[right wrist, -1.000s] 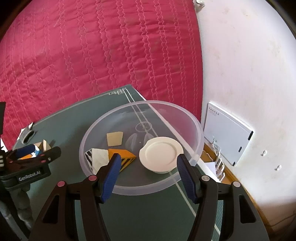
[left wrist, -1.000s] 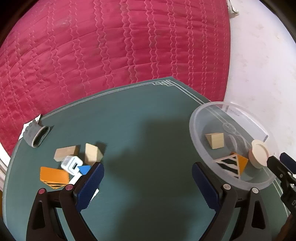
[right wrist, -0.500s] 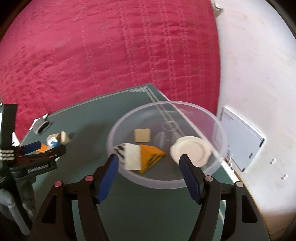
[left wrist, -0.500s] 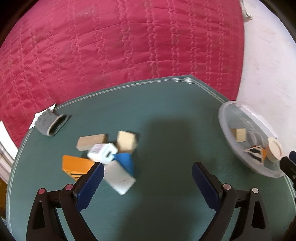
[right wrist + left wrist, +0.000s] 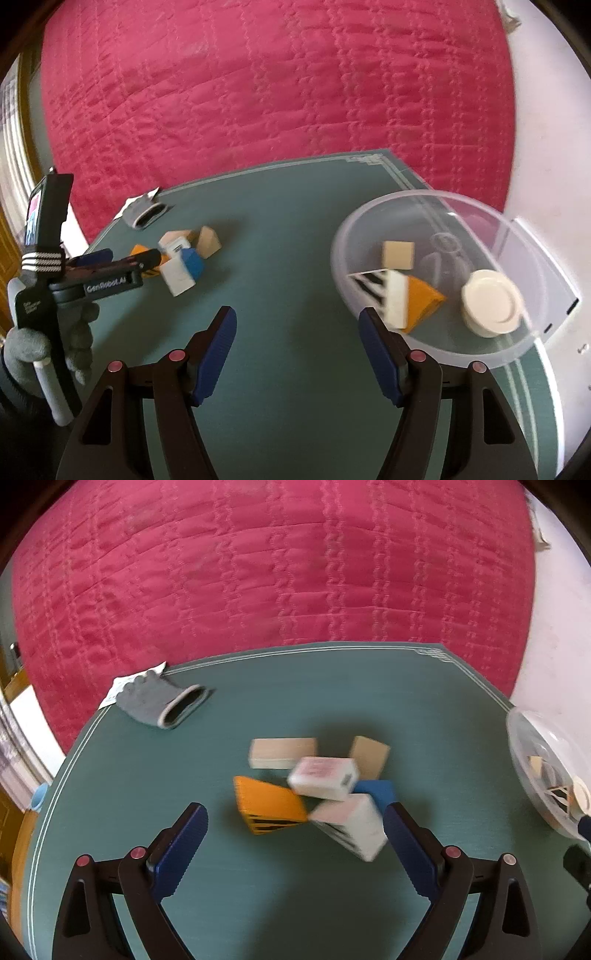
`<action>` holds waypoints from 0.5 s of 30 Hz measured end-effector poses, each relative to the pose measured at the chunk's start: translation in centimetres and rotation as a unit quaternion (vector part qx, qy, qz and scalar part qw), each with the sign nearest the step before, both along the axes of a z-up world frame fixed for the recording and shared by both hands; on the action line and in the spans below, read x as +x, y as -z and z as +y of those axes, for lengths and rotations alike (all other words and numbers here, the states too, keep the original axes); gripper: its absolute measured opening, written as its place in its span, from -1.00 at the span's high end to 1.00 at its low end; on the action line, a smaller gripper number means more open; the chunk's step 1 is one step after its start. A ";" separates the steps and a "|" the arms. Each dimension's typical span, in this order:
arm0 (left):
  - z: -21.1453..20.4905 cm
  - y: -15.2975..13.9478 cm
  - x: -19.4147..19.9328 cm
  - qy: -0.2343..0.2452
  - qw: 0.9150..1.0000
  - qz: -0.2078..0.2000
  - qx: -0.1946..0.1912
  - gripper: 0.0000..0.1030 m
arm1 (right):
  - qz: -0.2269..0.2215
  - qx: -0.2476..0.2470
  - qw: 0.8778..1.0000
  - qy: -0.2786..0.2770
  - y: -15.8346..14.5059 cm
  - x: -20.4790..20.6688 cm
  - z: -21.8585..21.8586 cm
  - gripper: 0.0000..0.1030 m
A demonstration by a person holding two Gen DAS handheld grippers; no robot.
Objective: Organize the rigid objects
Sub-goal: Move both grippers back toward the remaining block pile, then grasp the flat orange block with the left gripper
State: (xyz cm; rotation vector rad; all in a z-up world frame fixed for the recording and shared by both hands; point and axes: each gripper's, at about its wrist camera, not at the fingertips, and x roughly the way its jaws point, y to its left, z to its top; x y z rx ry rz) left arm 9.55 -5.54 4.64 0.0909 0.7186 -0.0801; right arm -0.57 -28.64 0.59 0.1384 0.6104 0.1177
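A pile of blocks lies on the green table (image 5: 332, 686): an orange wedge (image 5: 267, 806), a white box (image 5: 325, 777), a white striped block (image 5: 354, 821), a blue block (image 5: 376, 792) and two wooden blocks (image 5: 282, 752). My left gripper (image 5: 295, 834) is open just in front of the pile; it also shows in the right wrist view (image 5: 122, 260). A clear bowl (image 5: 491, 229) holds a wooden block (image 5: 398, 254), a striped wedge (image 5: 391, 291), an orange wedge (image 5: 423, 301) and a cream disc (image 5: 489, 301). My right gripper (image 5: 299, 332) is open and empty, left of the bowl.
A grey sleeve-like object (image 5: 162, 705) lies at the table's far left edge, on a white paper. A red quilted bed (image 5: 277, 572) lies behind the table. A white wall (image 5: 546, 147) with a socket plate is at the right.
The left gripper has swung left, from near the bowl to face the block pile. The right gripper has pulled back and left, away from the bowl.
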 end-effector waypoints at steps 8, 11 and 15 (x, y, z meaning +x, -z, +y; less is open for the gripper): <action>2.6 0.8 1.3 -0.035 0.999 0.010 -0.002 -0.90 | 0.011 -0.010 0.999 -0.045 0.5 0.9 3.0 -0.35; 3.1 1.1 1.8 -0.044 0.999 0.014 0.004 -0.90 | 0.018 -0.010 0.998 -0.056 1.1 1.2 3.7 -0.36; 3.5 2.0 2.7 -0.051 0.998 0.025 0.011 -0.90 | 0.030 -0.007 0.998 -0.063 2.0 1.5 4.1 -0.35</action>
